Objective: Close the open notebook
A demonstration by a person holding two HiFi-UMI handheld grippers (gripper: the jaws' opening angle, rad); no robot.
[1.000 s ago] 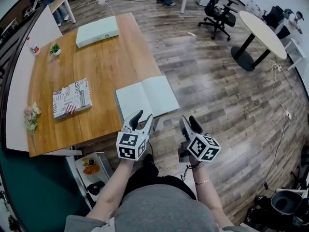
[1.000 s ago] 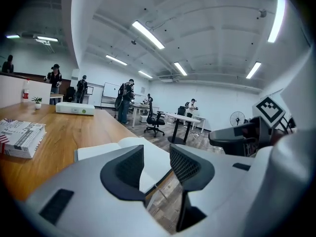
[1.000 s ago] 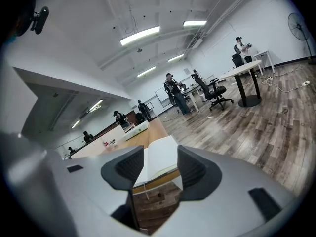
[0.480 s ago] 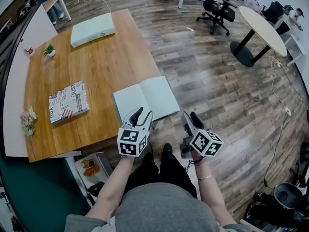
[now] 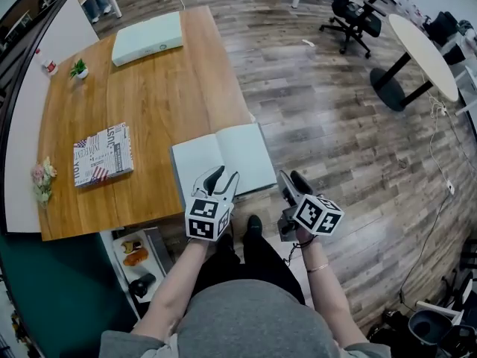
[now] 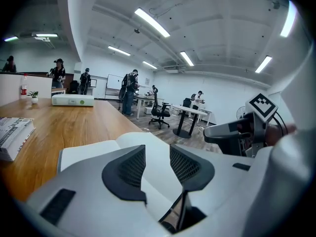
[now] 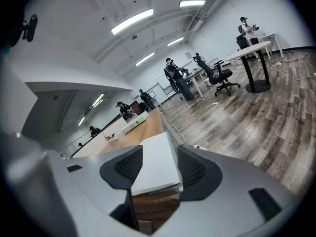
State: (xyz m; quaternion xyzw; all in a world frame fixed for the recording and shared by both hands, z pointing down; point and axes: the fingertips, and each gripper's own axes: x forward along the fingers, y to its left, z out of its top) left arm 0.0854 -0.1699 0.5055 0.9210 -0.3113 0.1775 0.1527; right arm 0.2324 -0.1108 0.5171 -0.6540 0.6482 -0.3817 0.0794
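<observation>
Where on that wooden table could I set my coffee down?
The middle of the table is bare, bordered by the white box at the far end, the patterned book and the open notebook. The near right corner is crowded: the notebook fills it.

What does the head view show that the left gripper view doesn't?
Only the head view shows the flowers and the person's forearms. Only the left gripper view shows the ceiling lights. Both show the open notebook, the patterned book, the white box and the round table.
</observation>
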